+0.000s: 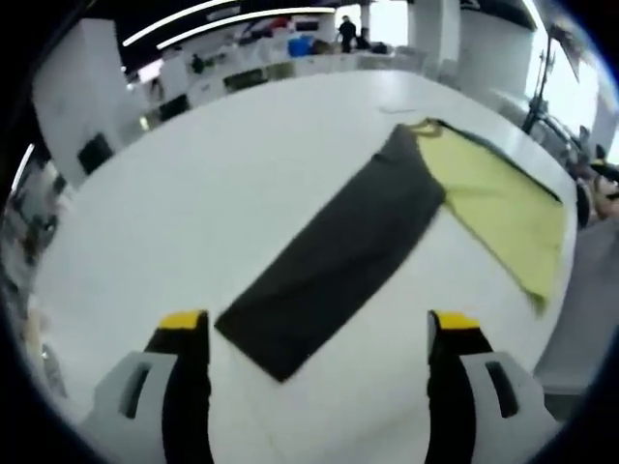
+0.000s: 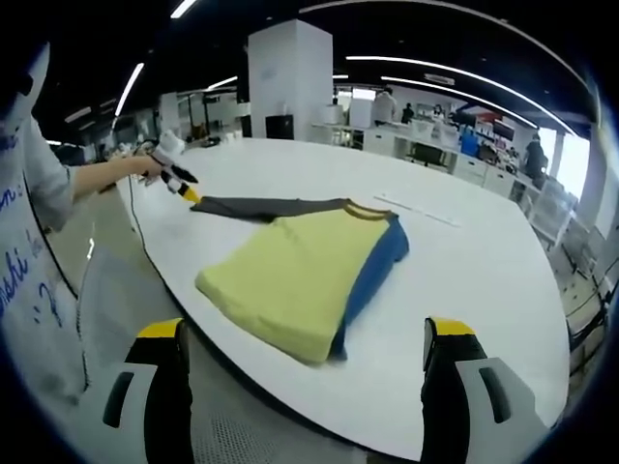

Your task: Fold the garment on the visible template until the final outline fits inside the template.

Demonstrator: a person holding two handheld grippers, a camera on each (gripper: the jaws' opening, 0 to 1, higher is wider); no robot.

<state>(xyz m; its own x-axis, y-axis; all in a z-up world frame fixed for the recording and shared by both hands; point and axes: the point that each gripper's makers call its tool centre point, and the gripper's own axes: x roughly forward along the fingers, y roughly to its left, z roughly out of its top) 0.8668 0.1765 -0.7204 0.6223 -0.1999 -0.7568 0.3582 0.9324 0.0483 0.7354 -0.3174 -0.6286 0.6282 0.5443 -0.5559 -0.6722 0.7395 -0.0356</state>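
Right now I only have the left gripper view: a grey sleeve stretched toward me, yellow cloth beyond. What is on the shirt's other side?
Observer: A blue part runs along the far edge of the T-shirt.
Operator: Where is the right gripper?
Observer: The right gripper is open and off the edge of the table, by the yellow hem.
Operator: And my own?
Observer: The left gripper, in a person's hand, is at the tip of the grey sleeve.

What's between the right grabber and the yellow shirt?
Nothing sits between them. In the right gripper view, the right gripper is open over the white table's edge, and the yellow shirt lies just ahead, untouched.
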